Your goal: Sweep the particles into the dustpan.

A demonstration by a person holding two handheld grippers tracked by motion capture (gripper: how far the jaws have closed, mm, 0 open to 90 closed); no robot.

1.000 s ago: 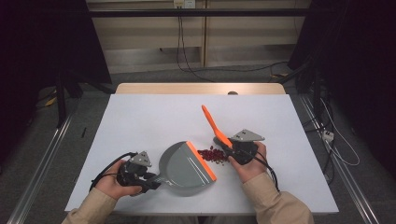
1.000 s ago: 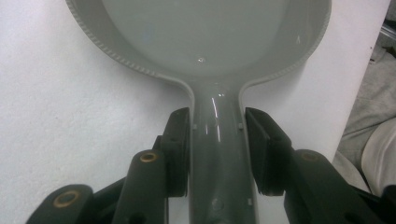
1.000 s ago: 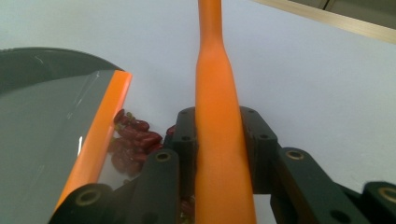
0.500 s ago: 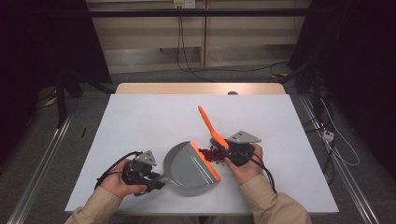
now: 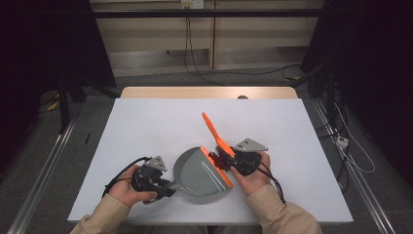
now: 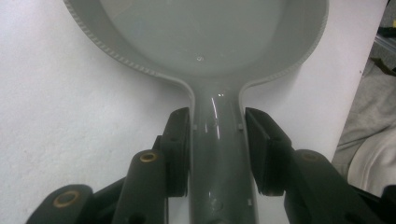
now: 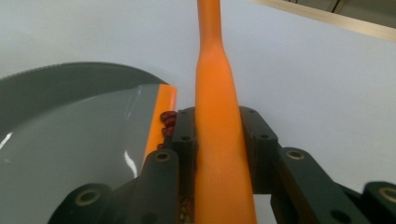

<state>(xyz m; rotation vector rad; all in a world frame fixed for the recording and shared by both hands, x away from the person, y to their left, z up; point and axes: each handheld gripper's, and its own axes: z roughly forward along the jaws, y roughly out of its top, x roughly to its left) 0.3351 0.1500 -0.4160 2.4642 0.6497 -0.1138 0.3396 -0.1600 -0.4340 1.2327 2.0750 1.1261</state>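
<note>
A grey dustpan [image 5: 199, 173] with an orange lip [image 5: 216, 165] lies on the white table [image 5: 146, 126]. My left gripper [image 5: 163, 187] is shut on the dustpan's handle [image 6: 217, 154], one pad on each side. An orange brush [image 5: 216, 136] leans up and away from the pan's lip, and my right gripper [image 5: 233, 160] is shut on the brush handle [image 7: 219, 140]. Small dark red beans [image 5: 217, 158] lie in a heap against the orange lip [image 7: 159, 126], next to the right gripper [image 7: 219, 135]. The brush's bristles are hidden.
The table's wooden far edge [image 5: 209, 92] runs along the back. Cables [image 5: 195, 68] trail over the grey floor beyond it. Metal rails [image 5: 44, 170] flank the table on both sides. White tabletop stretches left and behind the pan.
The brush and my right gripper have shifted left, pushing the beans up against the pan's lip. The dustpan has slid slightly toward them. Both grips are unchanged.
</note>
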